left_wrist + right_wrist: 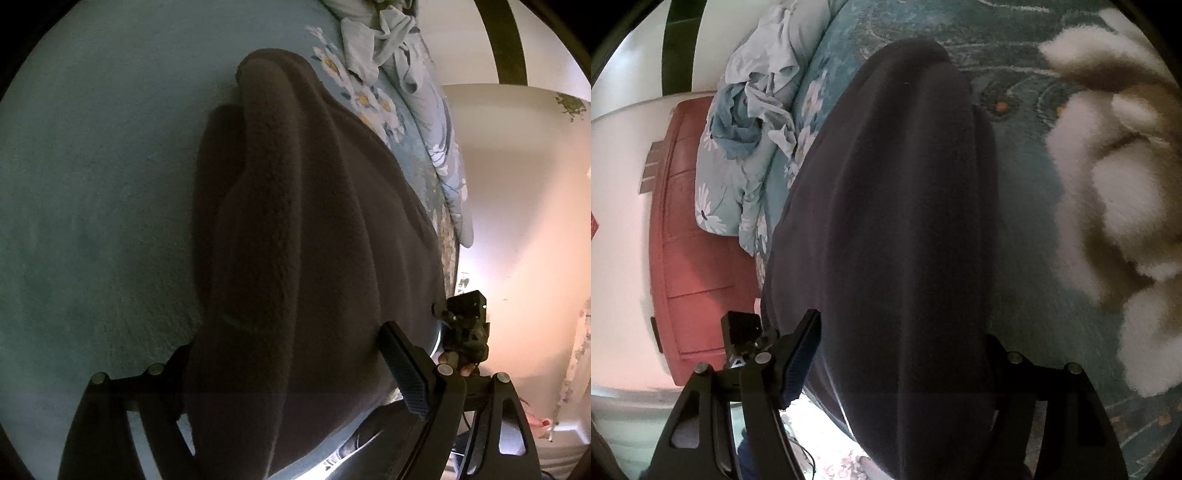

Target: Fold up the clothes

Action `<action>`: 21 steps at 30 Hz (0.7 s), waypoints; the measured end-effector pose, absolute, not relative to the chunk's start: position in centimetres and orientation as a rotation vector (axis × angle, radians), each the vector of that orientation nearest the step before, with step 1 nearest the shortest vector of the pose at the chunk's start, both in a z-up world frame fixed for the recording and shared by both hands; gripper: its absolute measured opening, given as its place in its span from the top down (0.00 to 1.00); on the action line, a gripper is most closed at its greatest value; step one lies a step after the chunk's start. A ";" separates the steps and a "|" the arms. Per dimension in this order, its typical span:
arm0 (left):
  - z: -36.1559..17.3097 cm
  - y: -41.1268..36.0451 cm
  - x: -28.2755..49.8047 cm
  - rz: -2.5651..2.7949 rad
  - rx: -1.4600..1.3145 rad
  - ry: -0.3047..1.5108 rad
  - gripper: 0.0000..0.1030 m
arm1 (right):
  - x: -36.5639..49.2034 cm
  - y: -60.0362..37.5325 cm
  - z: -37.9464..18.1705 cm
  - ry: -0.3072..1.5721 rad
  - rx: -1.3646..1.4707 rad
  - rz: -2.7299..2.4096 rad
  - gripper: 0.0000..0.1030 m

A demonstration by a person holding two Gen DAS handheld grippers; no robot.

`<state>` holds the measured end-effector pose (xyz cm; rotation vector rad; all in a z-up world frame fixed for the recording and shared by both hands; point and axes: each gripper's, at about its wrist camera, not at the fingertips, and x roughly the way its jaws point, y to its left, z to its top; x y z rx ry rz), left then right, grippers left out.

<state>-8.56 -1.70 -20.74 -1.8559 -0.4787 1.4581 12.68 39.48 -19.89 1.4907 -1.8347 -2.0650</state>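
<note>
— How far is the folding taken?
— The dark brown fleece garment (295,229) is seen draped long and rumpled near the teal bed's (92,184) edge; no neat fold is shown.
— And the grip?
— Fabric is bunched between the wide-set jaws of the left gripper (288,373) and right gripper (905,350); a firm clamp cannot be told.

A dark charcoal fleece garment (314,240) lies across a teal bedspread (92,203) patterned with white-and-yellow daisies, beside a cream-and-tan plush toy (1115,184) and a reddish-brown cabinet (690,258).
</note>
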 end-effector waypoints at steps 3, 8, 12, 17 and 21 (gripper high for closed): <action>-20.9 -1.2 -8.6 1.465 -1.863 -0.470 0.15 | 12.5 39.4 -19.9 -1.845 1.492 -2.074 0.27; -20.8 -1.1 -8.7 1.479 -1.869 -0.443 0.15 | 12.6 39.3 -19.7 -1.863 1.483 -2.090 0.27; -20.6 -1.4 -8.3 1.517 -1.862 -0.444 0.16 | 12.8 39.1 -19.4 -1.881 1.497 -2.111 0.29; -20.2 -1.8 -8.0 1.557 -1.850 -0.456 0.22 | 12.9 39.1 -19.2 -1.901 1.525 -2.125 0.38; -20.0 -2.3 -7.8 1.571 -1.837 -0.489 0.31 | 12.9 39.0 -19.1 -1.913 1.539 -2.134 0.46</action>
